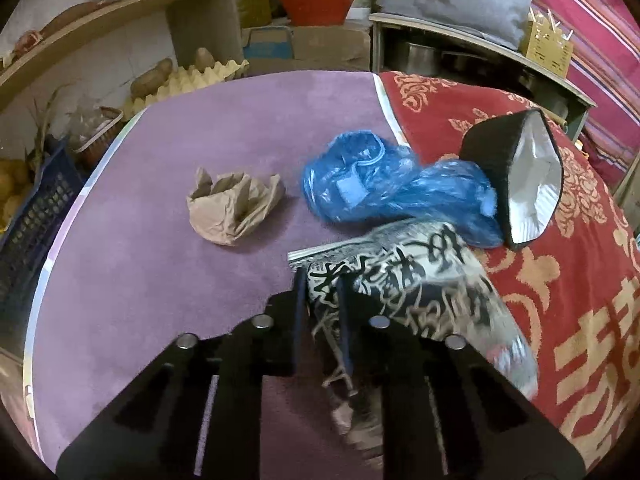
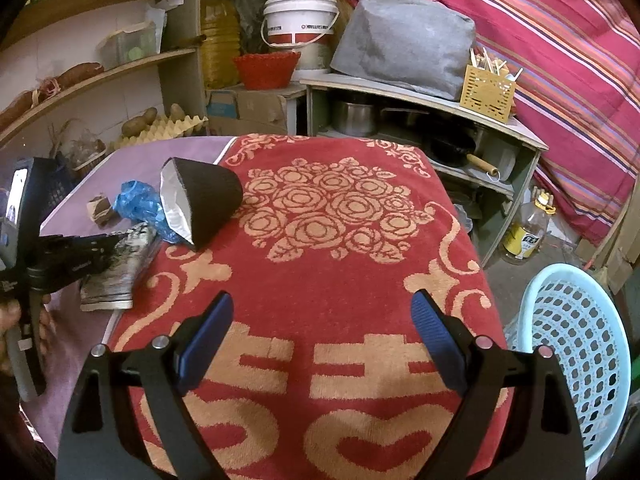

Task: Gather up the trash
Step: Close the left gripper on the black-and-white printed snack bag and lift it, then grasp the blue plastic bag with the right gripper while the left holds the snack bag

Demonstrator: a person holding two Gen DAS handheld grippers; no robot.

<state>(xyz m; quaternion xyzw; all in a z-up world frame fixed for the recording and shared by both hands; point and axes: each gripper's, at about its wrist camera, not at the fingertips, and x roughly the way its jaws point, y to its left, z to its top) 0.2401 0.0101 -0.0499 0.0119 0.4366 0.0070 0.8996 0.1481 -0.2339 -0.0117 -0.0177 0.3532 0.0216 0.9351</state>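
Between left gripper (image 1: 320,284) pads: printed black-and-white wrapper (image 1: 404,280), clamped at near edge, rest lying across seam of purple cloth (image 1: 160,280) and red patterned towel (image 2: 340,280). Just beyond wrapper: crumpled blue plastic bag (image 1: 384,188), touching black foil-lined pouch (image 1: 516,176) lying on its side on towel. Left of bag, apart: crumpled brown paper (image 1: 232,208) on purple cloth. Right gripper (image 2: 322,320) jaws spread wide, holding nothing, over towel. Light blue perforated basket (image 2: 576,344) beside table, at right.

Crumpled brown paper (image 1: 234,208) left of blue plastic bag (image 1: 384,188); foil-lined black pouch (image 1: 520,176) right, printed wrapper (image 1: 408,280) in front.
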